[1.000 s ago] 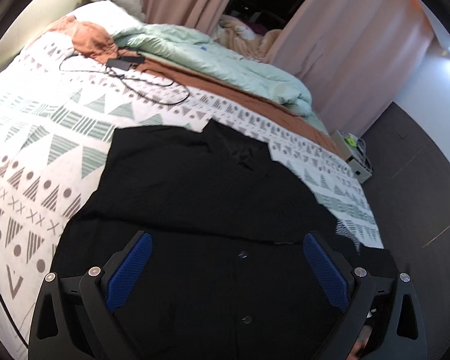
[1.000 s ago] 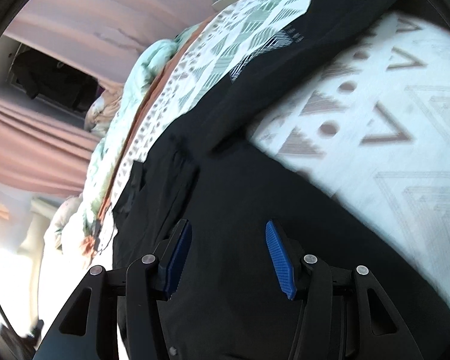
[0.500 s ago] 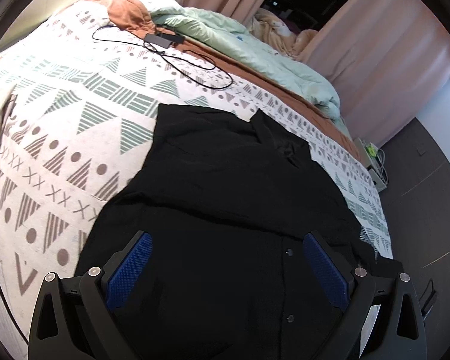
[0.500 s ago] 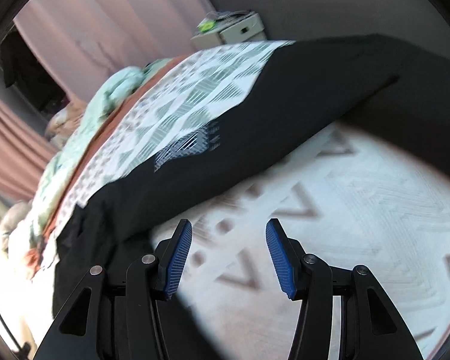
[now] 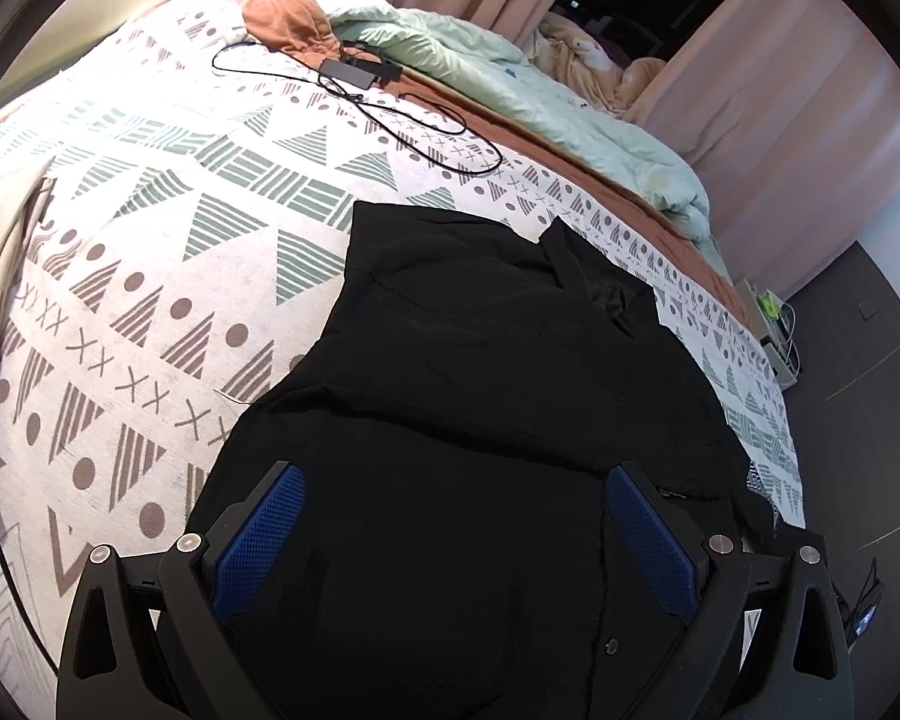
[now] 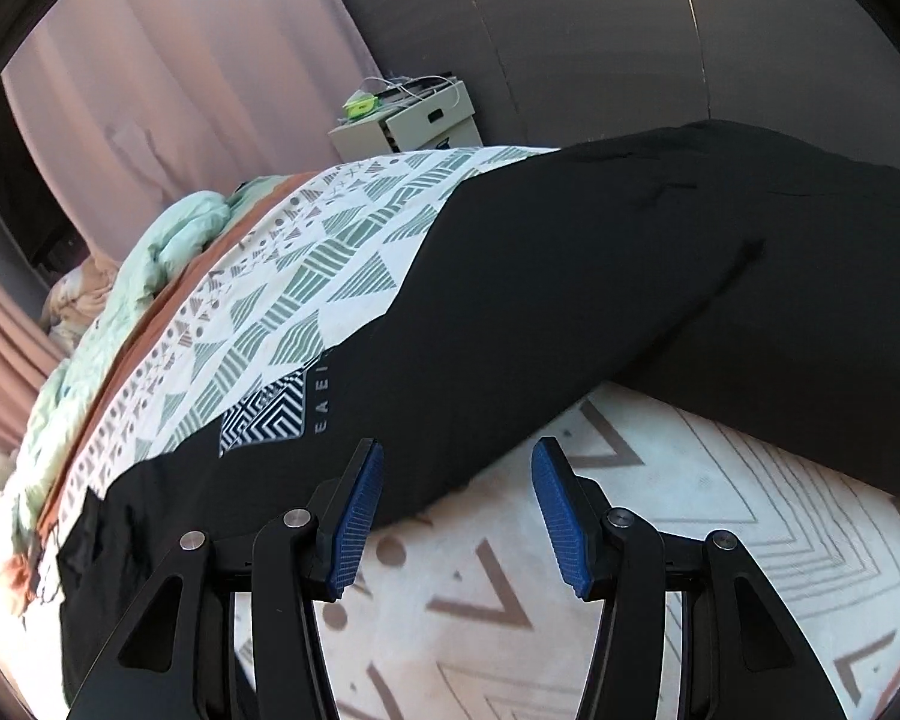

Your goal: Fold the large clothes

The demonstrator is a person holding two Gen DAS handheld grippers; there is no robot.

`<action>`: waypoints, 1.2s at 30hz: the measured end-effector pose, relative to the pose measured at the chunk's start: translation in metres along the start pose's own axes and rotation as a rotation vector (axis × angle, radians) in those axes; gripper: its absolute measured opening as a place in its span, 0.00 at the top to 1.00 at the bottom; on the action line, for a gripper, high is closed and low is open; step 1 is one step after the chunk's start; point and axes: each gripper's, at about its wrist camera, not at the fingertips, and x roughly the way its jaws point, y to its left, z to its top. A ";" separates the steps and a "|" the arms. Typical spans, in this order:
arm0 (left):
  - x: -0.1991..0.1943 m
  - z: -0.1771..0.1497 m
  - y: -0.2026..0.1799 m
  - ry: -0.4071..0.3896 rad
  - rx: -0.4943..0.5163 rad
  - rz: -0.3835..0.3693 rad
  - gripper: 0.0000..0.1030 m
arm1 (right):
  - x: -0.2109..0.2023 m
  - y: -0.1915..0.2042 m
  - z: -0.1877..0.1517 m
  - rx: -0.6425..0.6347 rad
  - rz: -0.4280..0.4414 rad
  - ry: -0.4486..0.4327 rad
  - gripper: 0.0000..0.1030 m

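Observation:
A black button-up shirt (image 5: 486,396) lies spread flat on the patterned bedspread (image 5: 168,252), collar toward the far side. My left gripper (image 5: 456,528) hovers wide open over its lower front, nothing between the blue pads. In the right wrist view a black sleeve (image 6: 570,276) with a white geometric patch (image 6: 264,420) stretches across the bed. My right gripper (image 6: 456,516) is open just at that sleeve's near edge, its left finger (image 6: 354,528) over the fabric, its right finger over bare bedspread (image 6: 690,540).
A black charger and its cable (image 5: 366,78) lie on the bedspread beyond the shirt. A mint duvet (image 5: 510,96) and orange cloth (image 5: 282,18) sit at the far side. Pink curtains (image 5: 798,120), a bedside box (image 6: 408,114) and dark floor (image 5: 858,372) border the bed.
The left gripper's view has shifted toward the shirt's left side, showing more bedspread. The right gripper swung off the shirt body to the outstretched sleeve's edge. Both stayed open.

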 end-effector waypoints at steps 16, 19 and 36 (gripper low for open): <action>0.000 0.007 0.001 -0.020 -0.037 -0.009 0.02 | -0.031 0.053 0.037 -0.254 0.024 -0.154 0.96; -0.002 0.007 -0.001 -0.024 -0.019 -0.002 0.02 | -0.065 0.084 0.048 -0.303 0.078 -0.204 0.96; -0.031 0.020 0.036 -0.077 -0.079 -0.017 0.02 | -0.160 0.273 0.003 -0.529 0.377 -0.229 0.96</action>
